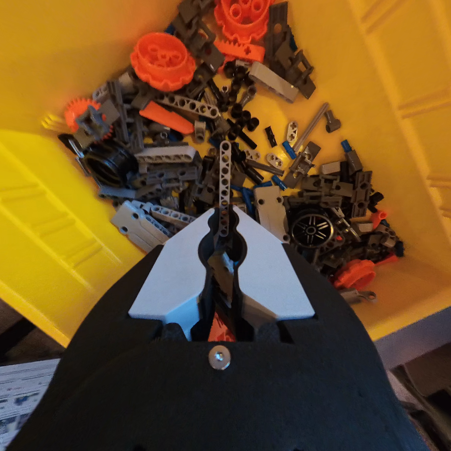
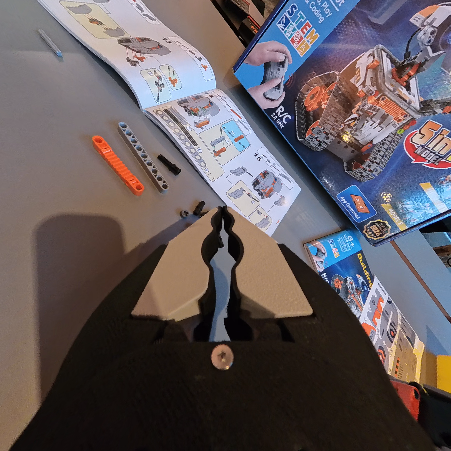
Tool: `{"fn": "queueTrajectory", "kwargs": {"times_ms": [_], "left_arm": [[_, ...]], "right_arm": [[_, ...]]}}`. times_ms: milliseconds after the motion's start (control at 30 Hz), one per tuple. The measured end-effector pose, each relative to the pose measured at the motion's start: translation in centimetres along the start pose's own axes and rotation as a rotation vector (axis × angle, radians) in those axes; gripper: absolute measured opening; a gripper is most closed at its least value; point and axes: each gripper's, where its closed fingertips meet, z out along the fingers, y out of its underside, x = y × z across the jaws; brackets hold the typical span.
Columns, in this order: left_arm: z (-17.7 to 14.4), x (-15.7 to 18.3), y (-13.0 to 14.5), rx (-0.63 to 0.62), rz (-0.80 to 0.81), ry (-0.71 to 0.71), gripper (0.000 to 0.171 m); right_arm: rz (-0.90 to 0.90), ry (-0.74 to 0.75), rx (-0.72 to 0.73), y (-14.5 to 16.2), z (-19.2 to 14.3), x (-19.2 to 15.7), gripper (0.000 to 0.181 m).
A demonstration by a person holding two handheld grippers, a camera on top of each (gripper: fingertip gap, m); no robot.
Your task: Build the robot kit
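Thin light-grey perforated beam (image 1: 224, 185) stands pinched between the fingers of the left gripper (image 1: 224, 209), its lower end hidden between the black pads and its upper end pointing out over a yellow bin (image 1: 366, 102); under it lies a heap of building-kit parts, mostly dark grey links and beams, with an orange toothed wheel (image 1: 162, 61) and a second orange wheel (image 1: 242, 17) toward the far side, an orange gear (image 1: 73, 112) at the left, and a black spoked wheel (image 1: 312, 230) just right of the fingers; a broad light-grey panel (image 1: 269, 210) lies beside that wheel. Over the grey counter (image 2: 61, 97) the right gripper (image 2: 223, 210) hangs with its fingers pressed together at the tips; whether they nip anything I cannot tell; a small black pin (image 2: 199, 207) and a tiny dark bush (image 2: 184, 213) lie just beside the tips; farther off, an orange toothed rack (image 2: 117, 165) and a grey holed beam (image 2: 142, 157) lie side by side, with a longer black pin (image 2: 169, 164) near them and a grey axle (image 2: 50, 42) well apart; an open instruction booklet (image 2: 170, 80) and a blue kit box (image 2: 353, 109) lie to the right.
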Motion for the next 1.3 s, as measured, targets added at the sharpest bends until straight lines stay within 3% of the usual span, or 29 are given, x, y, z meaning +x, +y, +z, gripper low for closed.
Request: {"fn": "queueTrajectory", "kwargs": {"times_ms": [367,433,600,700,867,1067,1300], "left_arm": [[-0.9,-2.5,1.6,-0.029,-0.173,-0.134,0.004],[-1.3,-2.6,0.8,0.003,-0.156,-0.141,0.008],[-2.4,-2.0,-3.3,0.116,-0.076,-0.133,0.052],[-1.6,-1.5,-5.2,0.121,-0.053,-0.079,0.063],[0.4,-2.2,-7.2,0.083,-0.087,-0.056,0.078],[1.2,-2.5,-10.5,0.127,-0.13,-0.011,0.084],[3.2,-2.8,-10.0,0.064,-0.191,0.015,0.089]], "right_arm": [[-0.008,-0.003,-0.013,0.2,0.1,-0.1,0.0],[-0.007,-0.004,-0.016,0.3,0.2,-0.2,0.0],[-0.007,-0.009,-0.024,0.4,0.3,-0.3,0.0],[-0.012,-0.012,-0.029,0.5,0.4,-0.4,0.0],[-0.009,-0.014,-0.03,0.6,0.4,-0.4,0.0],[-0.02,-0.022,-0.037,0.7,0.5,-0.6,0.0],[-0.016,-0.022,-0.031,0.6,0.4,-0.5,0.0]]}}
